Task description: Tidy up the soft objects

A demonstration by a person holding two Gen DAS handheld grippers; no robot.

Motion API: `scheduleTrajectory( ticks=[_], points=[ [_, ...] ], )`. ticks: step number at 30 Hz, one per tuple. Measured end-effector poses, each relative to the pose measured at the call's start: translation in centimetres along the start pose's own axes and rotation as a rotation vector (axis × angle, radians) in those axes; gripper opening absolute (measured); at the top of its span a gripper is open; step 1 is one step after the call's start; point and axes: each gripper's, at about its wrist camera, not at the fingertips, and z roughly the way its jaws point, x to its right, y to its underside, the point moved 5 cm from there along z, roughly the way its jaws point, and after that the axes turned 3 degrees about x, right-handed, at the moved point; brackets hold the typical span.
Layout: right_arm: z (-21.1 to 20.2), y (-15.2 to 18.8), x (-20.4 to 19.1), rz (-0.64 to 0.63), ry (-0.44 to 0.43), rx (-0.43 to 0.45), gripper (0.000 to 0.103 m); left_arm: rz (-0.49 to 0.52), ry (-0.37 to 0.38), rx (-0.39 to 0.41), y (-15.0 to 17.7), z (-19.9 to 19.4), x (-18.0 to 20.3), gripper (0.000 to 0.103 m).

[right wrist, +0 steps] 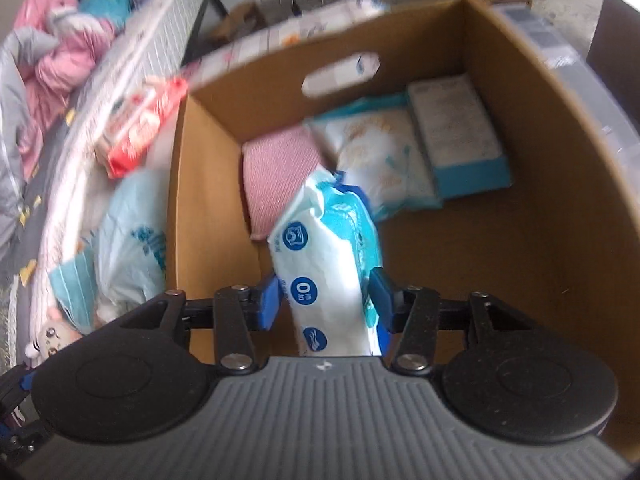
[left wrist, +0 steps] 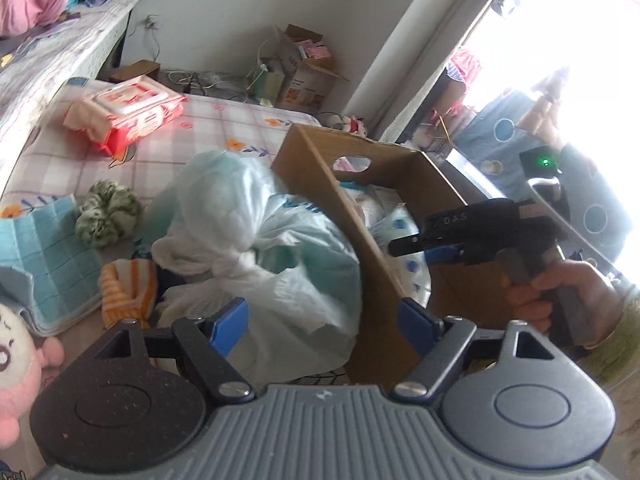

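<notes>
Right gripper [right wrist: 326,300], blue pads clamped on the lower part of a crinkled, glossy white-and-blue wipes pack [right wrist: 328,248]. The pack is a soft, elongated pouch; its long axis runs away from the gripper, and its puckered far end points into the open corrugated cardboard box [right wrist: 540,208], over the box floor. Inside the box lie a ribbed pink cushion [right wrist: 276,172], a soft printed pack [right wrist: 380,152] and a rectangular blue-edged carton [right wrist: 460,140] (this last stands against the far right corner). An oval hand-hole pierces the far wall.

Left gripper [left wrist: 322,322], jaws spread wide and grasping nothing, above a rumpled, translucent pale-blue plastic bag [left wrist: 256,248] lying just outside the box's left wall. On the checked sheet [left wrist: 192,144] beyond: a red wipes pack [left wrist: 136,114], a green-and-white scrunched cloth [left wrist: 108,214], a waffle-weave teal towel [left wrist: 52,260] and an orange-striped cloth [left wrist: 128,288].
</notes>
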Motion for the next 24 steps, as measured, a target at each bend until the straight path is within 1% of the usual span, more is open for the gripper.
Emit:
scheduleTrajectory(
  ticks=[3, 5, 10, 13, 17, 20, 24],
  points=[
    [0.8, 1.2, -1.9, 0.025, -0.129, -0.027, 0.05, 0.002, -0.008, 0.003, 0.1, -0.1, -0.5, 0.082],
    [0.2, 1.6, -2.3, 0.04, -0.176, -0.018, 0.051, 0.013, -0.015, 0.006, 0.3, -0.1, -0.5, 0.082],
    [-0.9, 1.2, -0.7, 0.077, -0.193, 0.035, 0.051, 0.028, -0.019, 0.008, 0.6, 0.0, 0.0, 0.082],
    [-1.5, 0.9, 1.0, 0.123, -0.183, 0.05, 0.051, 0.051, -0.046, 0.013, 1.2, -0.2, 0.3, 0.083],
    [-1.5, 1.9, 2.6, 0.201, -0.221, 0.013, 0.051, 0.102, -0.114, 0.03, 2.7, -1.3, 0.3, 0.086],
    [-1.6, 3.1, 3.2, 0.216, -0.246, -0.018, 0.051, 0.132, -0.167, 0.038, 4.2, -2.3, -0.2, 0.089],
    [-0.1, 4.7, 4.0, 0.249, -0.249, -0.115, 0.053, 0.137, -0.233, 0.032, 6.3, -3.4, -1.3, 0.091]
  ],
)
